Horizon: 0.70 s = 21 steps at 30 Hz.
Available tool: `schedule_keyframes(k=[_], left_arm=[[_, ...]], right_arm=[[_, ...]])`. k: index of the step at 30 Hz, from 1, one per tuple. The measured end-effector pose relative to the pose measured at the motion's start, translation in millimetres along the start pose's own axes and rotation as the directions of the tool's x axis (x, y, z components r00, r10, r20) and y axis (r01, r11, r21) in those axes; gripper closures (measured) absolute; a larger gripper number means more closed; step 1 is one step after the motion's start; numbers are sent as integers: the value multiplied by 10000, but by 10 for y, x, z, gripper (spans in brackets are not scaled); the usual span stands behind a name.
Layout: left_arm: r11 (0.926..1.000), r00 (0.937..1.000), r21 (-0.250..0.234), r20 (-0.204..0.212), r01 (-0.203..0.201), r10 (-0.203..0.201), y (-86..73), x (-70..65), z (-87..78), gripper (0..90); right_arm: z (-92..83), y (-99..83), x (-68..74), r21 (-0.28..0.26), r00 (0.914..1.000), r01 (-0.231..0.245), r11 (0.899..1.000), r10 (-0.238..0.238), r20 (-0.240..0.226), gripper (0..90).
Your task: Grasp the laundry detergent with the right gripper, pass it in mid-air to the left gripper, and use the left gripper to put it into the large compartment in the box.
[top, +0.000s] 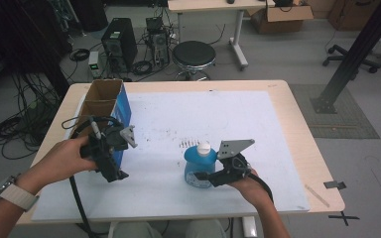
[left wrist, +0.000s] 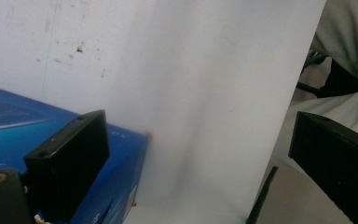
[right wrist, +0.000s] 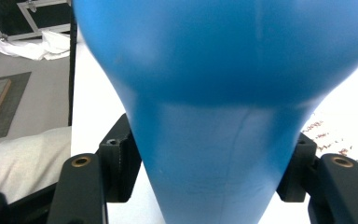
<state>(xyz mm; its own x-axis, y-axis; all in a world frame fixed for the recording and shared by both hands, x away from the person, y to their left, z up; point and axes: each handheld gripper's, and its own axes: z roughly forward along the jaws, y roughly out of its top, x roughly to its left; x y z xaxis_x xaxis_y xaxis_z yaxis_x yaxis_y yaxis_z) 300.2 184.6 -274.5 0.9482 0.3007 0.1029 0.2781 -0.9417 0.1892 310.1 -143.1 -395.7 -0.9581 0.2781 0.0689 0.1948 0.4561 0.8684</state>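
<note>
A wide stretch of bare white sheet point(top: 213, 114) lies open across the far and right parts of the table point(top: 297, 124), free for passage. At the left edge, an open-topped blue carton point(top: 111, 106) stands as the main obstacle. Near the front centre, an upright blue bottle point(top: 198, 166) blocks the way, with clear sheet between the two.

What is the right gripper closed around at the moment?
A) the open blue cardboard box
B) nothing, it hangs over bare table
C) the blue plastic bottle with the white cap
C: in the right gripper view, the right gripper has both black jaws pressed against the blue plastic bottle with the white cap.
</note>
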Motion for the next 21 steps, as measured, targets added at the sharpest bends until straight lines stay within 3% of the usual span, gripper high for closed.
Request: schedule_keyframes(k=[21], left_arm=[[10000, 10000, -54, 3, 31, -31, 5, 10, -21, 58]], right_arm=[[-17, 35, 22, -8, 9986, 367, 9993, -366, 370, 442]])
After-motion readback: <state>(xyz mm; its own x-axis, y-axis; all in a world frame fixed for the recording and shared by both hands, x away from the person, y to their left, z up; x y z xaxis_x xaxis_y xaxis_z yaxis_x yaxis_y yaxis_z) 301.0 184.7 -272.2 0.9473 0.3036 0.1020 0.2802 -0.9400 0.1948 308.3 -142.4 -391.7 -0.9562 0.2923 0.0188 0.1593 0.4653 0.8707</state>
